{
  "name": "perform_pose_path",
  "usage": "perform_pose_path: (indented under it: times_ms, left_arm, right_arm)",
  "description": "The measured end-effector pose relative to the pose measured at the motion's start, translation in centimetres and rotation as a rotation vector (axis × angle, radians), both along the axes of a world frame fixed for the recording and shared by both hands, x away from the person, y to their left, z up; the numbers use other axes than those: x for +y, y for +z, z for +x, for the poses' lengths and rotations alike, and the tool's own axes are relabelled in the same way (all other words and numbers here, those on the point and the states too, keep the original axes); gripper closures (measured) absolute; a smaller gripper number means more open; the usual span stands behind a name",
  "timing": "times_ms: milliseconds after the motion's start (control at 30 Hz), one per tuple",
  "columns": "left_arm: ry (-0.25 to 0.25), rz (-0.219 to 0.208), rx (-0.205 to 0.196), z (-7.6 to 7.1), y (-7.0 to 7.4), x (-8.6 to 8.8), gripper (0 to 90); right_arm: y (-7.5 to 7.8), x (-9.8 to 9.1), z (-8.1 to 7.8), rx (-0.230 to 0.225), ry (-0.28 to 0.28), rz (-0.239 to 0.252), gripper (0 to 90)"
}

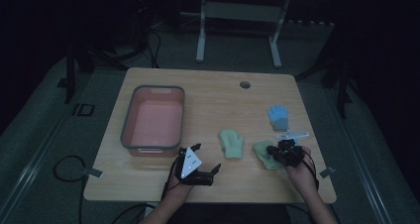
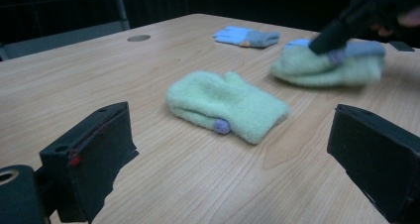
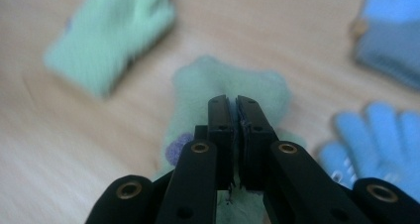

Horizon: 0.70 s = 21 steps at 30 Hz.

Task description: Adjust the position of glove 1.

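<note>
Mitten (image 3: 233, 85), fuzzy pale green, purple tag.

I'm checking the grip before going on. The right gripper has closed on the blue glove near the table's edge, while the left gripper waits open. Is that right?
Not quite. The right gripper has closed on a green mitten, not the blue glove, which lies free beside it; the right gripper view shows this. The left gripper does wait open.

The right gripper (image 3: 232, 102) is covering the middle of the green mitten (image 3: 198, 85) beneath it, so whether fabric is sitting between its jaws cannot be told. Motion is blurring the other mitten (image 3: 106, 38), and the frame edge is cutting off the blue gloves (image 3: 391, 30).
</note>
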<state>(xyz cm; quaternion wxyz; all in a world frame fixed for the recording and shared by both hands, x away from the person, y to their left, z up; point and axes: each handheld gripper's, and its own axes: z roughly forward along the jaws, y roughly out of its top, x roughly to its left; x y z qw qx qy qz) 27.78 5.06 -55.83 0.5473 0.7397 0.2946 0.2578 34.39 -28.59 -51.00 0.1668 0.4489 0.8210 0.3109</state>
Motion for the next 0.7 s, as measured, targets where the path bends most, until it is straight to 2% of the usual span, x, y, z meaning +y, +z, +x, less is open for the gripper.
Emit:
perform_pose_path:
  times_ms: [200, 267, 500, 700]
  left_arm:
    - [0.002, 0.002, -0.001, 0.0, 0.0, 0.0, 3.6]
    - [0.002, 0.003, -0.002, 0.0, 0.0, 0.0, 3.6]
    - [0.0, 0.008, -0.004, 0.0, 0.0, -0.1, 3.6]
    - [-0.002, 0.005, -0.002, 0.0, 0.0, 0.0, 3.6]
  right_arm:
    - [2.8, 1.2, 0.5, -0.101, -0.118, 0.042, 86.2]
    - [3.1, 1.6, 0.6, -0.119, -0.166, 0.054, 86.3]
    - [1.5, 2.8, 1.8, -0.107, -0.245, 0.037, 86.3]
    - [-0.1, 3.2, 2.9, -0.086, -0.247, 0.042, 86.2]
